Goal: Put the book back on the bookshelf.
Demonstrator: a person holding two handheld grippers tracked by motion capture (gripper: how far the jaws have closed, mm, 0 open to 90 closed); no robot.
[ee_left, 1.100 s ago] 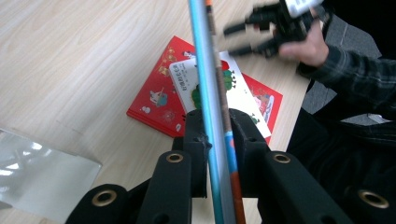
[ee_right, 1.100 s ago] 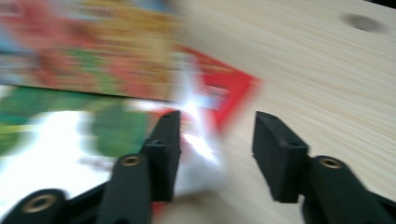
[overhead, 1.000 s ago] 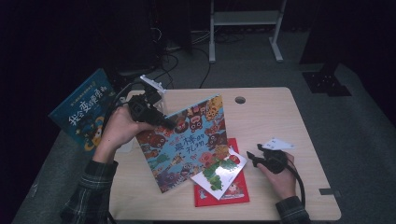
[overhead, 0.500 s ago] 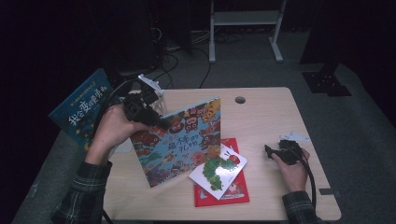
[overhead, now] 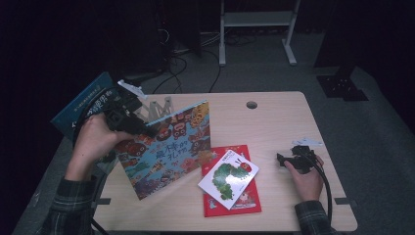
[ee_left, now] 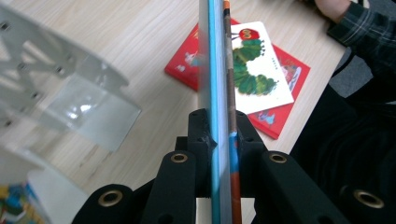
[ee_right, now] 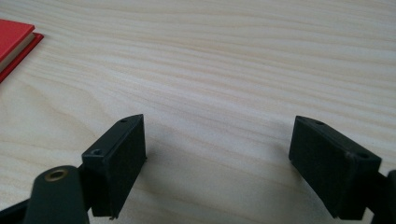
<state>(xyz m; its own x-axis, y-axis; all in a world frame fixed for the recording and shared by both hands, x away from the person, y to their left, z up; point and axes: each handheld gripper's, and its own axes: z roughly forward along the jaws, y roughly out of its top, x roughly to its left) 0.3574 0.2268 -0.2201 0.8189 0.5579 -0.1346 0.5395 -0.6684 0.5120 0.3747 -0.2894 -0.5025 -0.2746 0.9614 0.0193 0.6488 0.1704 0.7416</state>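
L gripper [overhead: 128, 122] at table's 9 o'clock, jaws clamped tight on top edge of large picture book [overhead: 166, 149]; book held upright and tilted, lower edge resting on table [overhead: 274, 112] near 8 o'clock. In left gripper view, book edge [ee_left: 218, 70] sandwiched between both pads, grip near one corner only. R gripper [overhead: 293, 160] at 4 o'clock, low over bare wood, jaws just been opening, now wide w/ nothing between; pads [ee_right: 119, 154] apart over tabletop. Caterpillar book [overhead: 228, 178] lying flat on red book [overhead: 244, 200] at 6 o'clock, just beside the lifted book's lower corner. Clear acrylic stand [overhead: 156, 105] behind at 10 o'clock; blue book [overhead: 83, 105] beyond table edge at 9. Risks, as judged: corner grip on wide cover, so book likely to pivot or slip out if swung; lower corner could drag the caterpillar book; cover may flop open; swing toward stand could knock it over.
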